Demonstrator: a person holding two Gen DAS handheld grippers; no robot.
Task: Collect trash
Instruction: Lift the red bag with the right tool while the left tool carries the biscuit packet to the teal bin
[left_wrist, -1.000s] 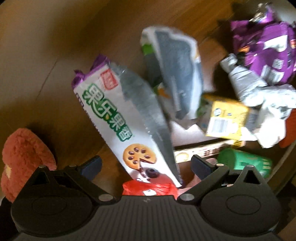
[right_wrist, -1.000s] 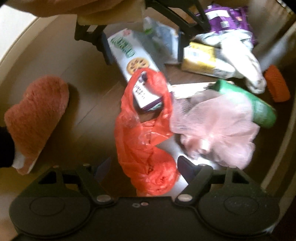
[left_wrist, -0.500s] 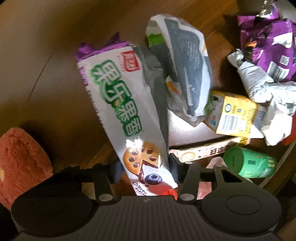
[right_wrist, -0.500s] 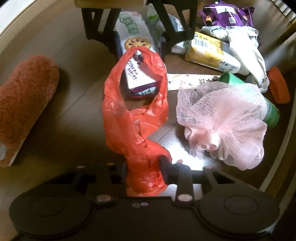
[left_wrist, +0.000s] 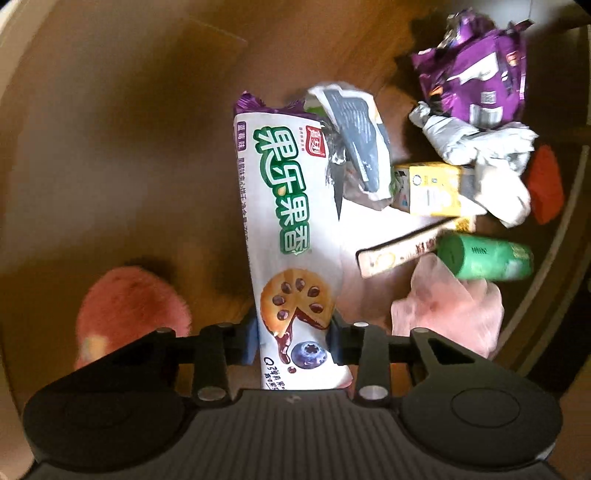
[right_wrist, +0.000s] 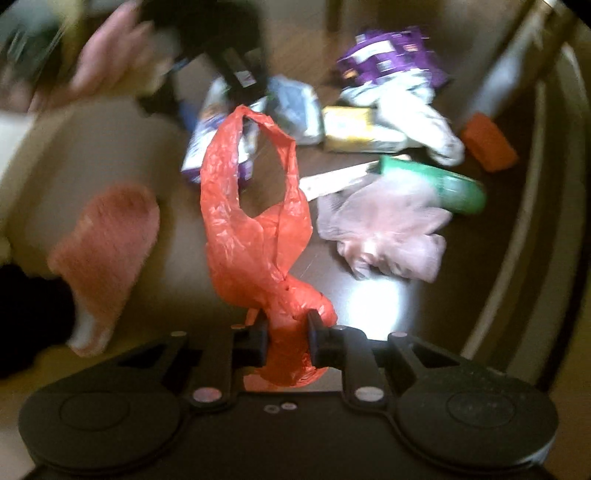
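My left gripper (left_wrist: 293, 341) is shut on a long white biscuit wrapper (left_wrist: 286, 221) with green lettering and a purple end, lifted off the wooden floor. My right gripper (right_wrist: 287, 332) is shut on a red plastic bag (right_wrist: 255, 229), which hangs with its handles open. The biscuit wrapper (right_wrist: 201, 147) shows blurred behind the bag in the right wrist view, with the left gripper above it. Loose trash lies on the floor to the right in both views.
On the floor lie a purple snack bag (left_wrist: 476, 85), crumpled white paper (left_wrist: 487, 151), a yellow carton (left_wrist: 428, 188), a grey-white wrapper (left_wrist: 358, 144), a flat box (left_wrist: 402, 253), a green can (left_wrist: 487, 258), a pink mesh sponge (right_wrist: 384, 229), an orange slipper (right_wrist: 107, 243) and an orange block (right_wrist: 487, 142).
Both grippers went from open to shut, the left on the biscuit wrapper, the right on the red bag. Both have since lifted away from the floor with their loads.
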